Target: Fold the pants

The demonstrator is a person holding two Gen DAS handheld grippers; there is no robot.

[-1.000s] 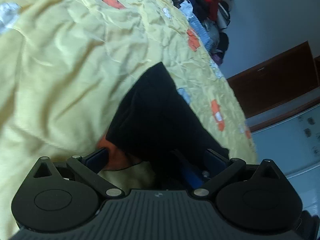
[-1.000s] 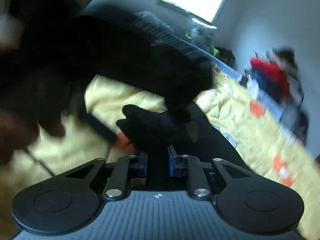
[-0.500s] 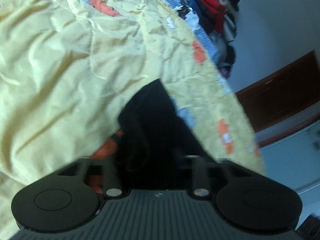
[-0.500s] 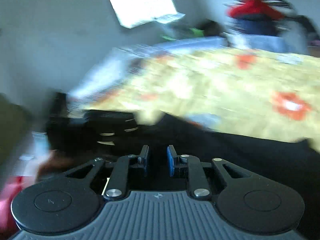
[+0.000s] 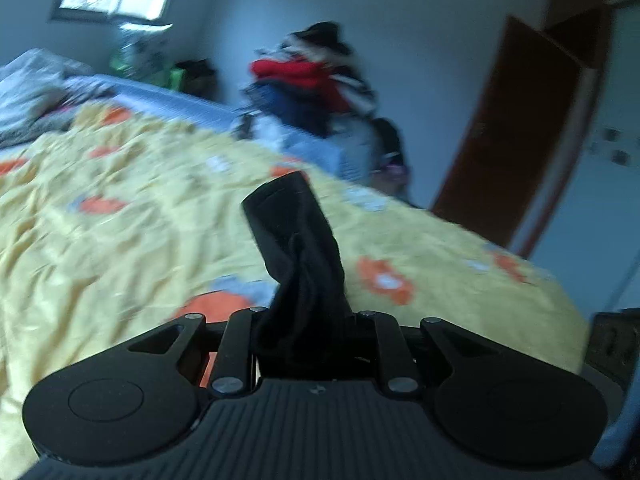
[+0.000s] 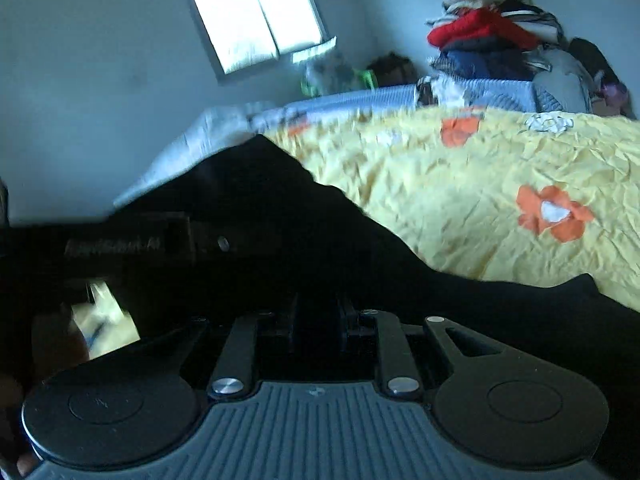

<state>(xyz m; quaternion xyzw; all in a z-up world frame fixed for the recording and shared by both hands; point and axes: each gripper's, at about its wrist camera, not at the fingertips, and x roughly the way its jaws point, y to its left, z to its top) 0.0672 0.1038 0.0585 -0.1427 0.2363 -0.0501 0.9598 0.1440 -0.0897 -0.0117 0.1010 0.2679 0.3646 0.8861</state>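
One pair of black pants (image 5: 298, 256), soft matte knit, sits at the centre of both views. In the left wrist view the fabric is bunched into a narrow, rumpled column that rises from between the black fingers of the left gripper (image 5: 304, 332) and leans toward the upper left of the frame, its blunt rolled end uppermost; the long axis runs nearly vertical there. The left gripper's fingers pinch this bunch, which fills the gap between them.

In the right wrist view the same pants (image 6: 280, 216) spread as a broad dark sheet from the lower right of the frame up to a peaked fold left of centre. The right gripper (image 6: 318, 324) has its two fingers drawn close together with dark cloth in the narrow slot between them; it grips the pants. A second black tool body with a screw shows at the left edge, partly blurred.

Under everything lies one crinkled yellow bedspread (image 5: 120, 240), thin and heavily creased, patterned with orange and white flowers. A heap of clothes (image 6: 492, 36), red on top, stands at the upper right. One bright window (image 6: 256, 12) is at the top; one brown door (image 5: 516, 136) is at the right.
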